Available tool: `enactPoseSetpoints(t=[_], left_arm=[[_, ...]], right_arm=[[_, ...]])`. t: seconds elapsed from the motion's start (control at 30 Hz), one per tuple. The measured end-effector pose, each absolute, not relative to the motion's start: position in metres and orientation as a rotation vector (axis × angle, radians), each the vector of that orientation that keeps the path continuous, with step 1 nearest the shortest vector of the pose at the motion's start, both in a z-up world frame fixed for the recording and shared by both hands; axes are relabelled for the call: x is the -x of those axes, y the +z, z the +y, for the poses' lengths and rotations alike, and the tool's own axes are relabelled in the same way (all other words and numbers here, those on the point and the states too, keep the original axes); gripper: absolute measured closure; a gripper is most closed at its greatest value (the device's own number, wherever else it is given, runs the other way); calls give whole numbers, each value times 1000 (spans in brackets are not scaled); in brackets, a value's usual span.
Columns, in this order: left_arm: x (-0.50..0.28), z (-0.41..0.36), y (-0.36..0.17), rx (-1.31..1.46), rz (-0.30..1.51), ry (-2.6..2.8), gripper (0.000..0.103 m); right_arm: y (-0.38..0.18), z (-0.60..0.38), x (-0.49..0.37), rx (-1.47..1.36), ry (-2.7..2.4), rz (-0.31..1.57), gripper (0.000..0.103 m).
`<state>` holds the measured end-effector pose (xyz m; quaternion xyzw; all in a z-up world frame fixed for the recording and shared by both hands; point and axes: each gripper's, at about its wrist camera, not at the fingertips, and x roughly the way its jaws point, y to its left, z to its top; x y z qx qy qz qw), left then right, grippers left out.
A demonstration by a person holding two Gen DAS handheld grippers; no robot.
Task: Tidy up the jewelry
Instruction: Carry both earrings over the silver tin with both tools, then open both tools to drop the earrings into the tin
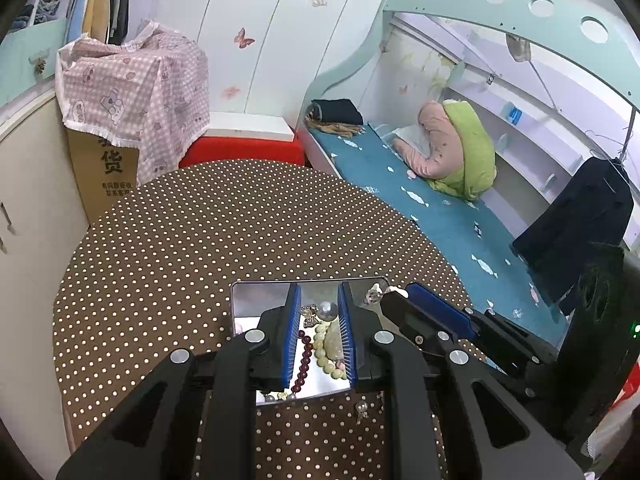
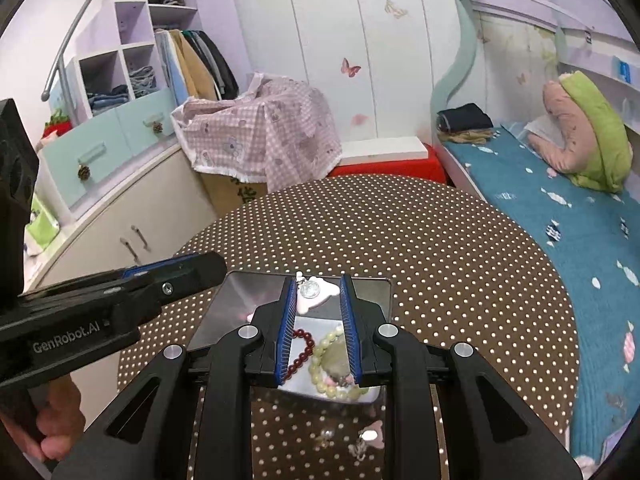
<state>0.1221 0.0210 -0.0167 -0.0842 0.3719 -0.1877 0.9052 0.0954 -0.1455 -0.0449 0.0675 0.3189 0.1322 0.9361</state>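
Note:
A mirror-bottomed metal tray [image 1: 248, 300] [image 2: 240, 300] lies on the dotted table and holds a dark red bead bracelet [image 1: 302, 364] [image 2: 306, 350], a pale green bead bracelet [image 1: 324, 350] [image 2: 320, 364], a silvery ball [image 1: 328, 311] and small brooches. My left gripper [image 1: 318, 286] [image 2: 218, 266] hovers over the tray with its jaws a little apart and nothing between them. My right gripper [image 2: 320, 280] [image 1: 400, 292] is beside it on the right, above the tray's far part. It is shut on a white charm [image 2: 320, 298] with a clear crystal bead [image 2: 308, 289] [image 1: 374, 294] at its tips.
Loose small pieces [image 2: 370, 436] [image 1: 361, 408] lie on the tablecloth [image 1: 240, 220] in front of the tray. A bed [image 1: 440, 208] runs along the right. A cabinet [image 2: 132, 208] and a cloth-covered carton [image 1: 132, 92] stand to the left. A hand [image 2: 52, 424] holds the left gripper's handle.

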Motion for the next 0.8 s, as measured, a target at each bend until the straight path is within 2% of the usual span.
enactPoseSetpoints(t=[0.37, 0.4, 0.47, 0.5, 0.53, 0.6, 0.8], left_arm=[[-134, 26, -30, 183, 823, -357, 85], [-134, 26, -30, 177, 828, -350, 81], [-133, 28, -30, 175, 829, -338, 68], [-132, 29, -30, 175, 825, -327, 67], [-131, 31, -30, 174, 826, -324, 67], [-129, 34, -29, 184, 826, -324, 59], [-125, 40, -28, 190, 824, -307, 59]], right_arm=[[-50, -147, -105, -147, 284, 656, 79], [-49, -148, -104, -152, 284, 657, 79], [-48, -151, -104, -169, 279, 667, 63], [-48, -154, -103, -177, 254, 669, 50], [-49, -156, -102, -186, 240, 668, 43], [-49, -160, -102, -195, 236, 676, 43], [-53, -164, -100, -203, 219, 701, 41]])
